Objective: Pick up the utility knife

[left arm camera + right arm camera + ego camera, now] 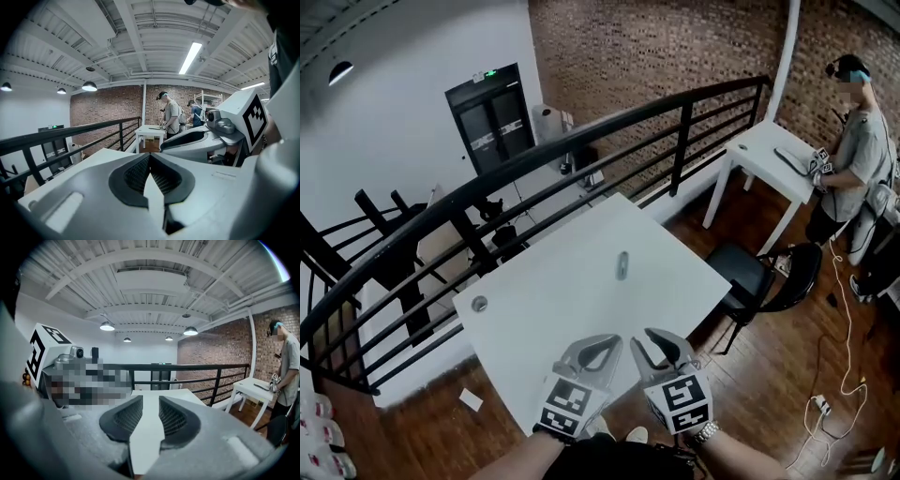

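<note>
**Item: knife pick-up, reach stage**

- **Right tongs** (150,401): jaws narrowly apart with nothing between them, only bare white surface showing through the gap. Held low over the near corner of the surface, pointing toward the far side.
- **Left tongs** (150,156): tips met, empty. Just beside the right tongs, also over the near corner.
- **Knife** (622,265): small, grey and slim. Lay flat near the middle of the surface, a little toward the far right edge, well apart from both tongs. Its length ran roughly from the near side to the far side.
- **Disc** (479,303): small round grey piece by the left corner, well apart from the knife. No part in the task.
- **Surface** (544,319): white and smooth, otherwise bare.
- **Chair** (761,277): black, off the right corner.
- **Railing** (581,141): black, beyond the far edges.

**Handling notes (judgement):**
- The grasp was not yet begun, and the right tongs looked the better placed to make it.
- The gap seemed tight for a clean straddle, so the jaws should open wider before descending.
- The jaws should come in across the knife's short width at mid-handle, one on each long side.
- The tips should come down to the surface before closing, because the knife sat low.
- On so smooth a top, a one-sided touch would likely skid or spin the knife, so the close should be square and even.
- The left tongs should keep clear of the approach.
</note>
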{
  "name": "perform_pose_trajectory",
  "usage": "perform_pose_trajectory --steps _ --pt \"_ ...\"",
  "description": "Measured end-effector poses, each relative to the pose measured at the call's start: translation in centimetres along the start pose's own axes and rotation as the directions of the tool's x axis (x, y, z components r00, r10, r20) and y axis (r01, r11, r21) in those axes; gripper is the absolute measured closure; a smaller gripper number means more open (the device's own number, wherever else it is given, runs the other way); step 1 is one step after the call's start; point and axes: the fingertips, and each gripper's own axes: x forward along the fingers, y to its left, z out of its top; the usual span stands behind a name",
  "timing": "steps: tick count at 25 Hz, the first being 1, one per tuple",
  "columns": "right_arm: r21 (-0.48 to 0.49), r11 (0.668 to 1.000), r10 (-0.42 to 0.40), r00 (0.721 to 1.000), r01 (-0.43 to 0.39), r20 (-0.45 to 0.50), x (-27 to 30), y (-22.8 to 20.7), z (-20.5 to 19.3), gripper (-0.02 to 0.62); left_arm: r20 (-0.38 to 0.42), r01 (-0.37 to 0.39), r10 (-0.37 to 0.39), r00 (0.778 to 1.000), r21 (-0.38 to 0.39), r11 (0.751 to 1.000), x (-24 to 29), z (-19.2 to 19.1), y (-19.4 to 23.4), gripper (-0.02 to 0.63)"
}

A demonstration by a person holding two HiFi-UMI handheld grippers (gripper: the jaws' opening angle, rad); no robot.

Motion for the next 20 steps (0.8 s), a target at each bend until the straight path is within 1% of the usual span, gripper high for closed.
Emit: perform_pose_trajectory --steps 5,10,15,20 --pt "0.003 0.999 -0.032 0.999 0.032 -0.033 3.4 -0.3 0.9 0.494 0.019 0.000 0.000 1.000 -0.028 1.000 1.1 0.3 3.3 0.588" --pt "0.016 0.997 -0.073 0.995 0.074 -0.070 6.1 -1.7 0.7 0.488 0.014 0.000 0.001 1.000 -0.069 0.998 2.7 -0.3 5.4 0.588" --pt "0.036 0.997 -0.062 0.993 0.065 -0.098 9.0 -2.6 -0.3 0.483 -0.008 -0.035 0.034 0.999 -0.100 0.994 4.0 -1.5 7.3 0.589" --pt "0.059 0.998 -0.020 0.991 0.028 -0.130 12.6 -4.5 -1.9 0.467 -0.052 -0.095 0.089 0.995 -0.131 0.987 6.4 -3.2 9.7 0.588"
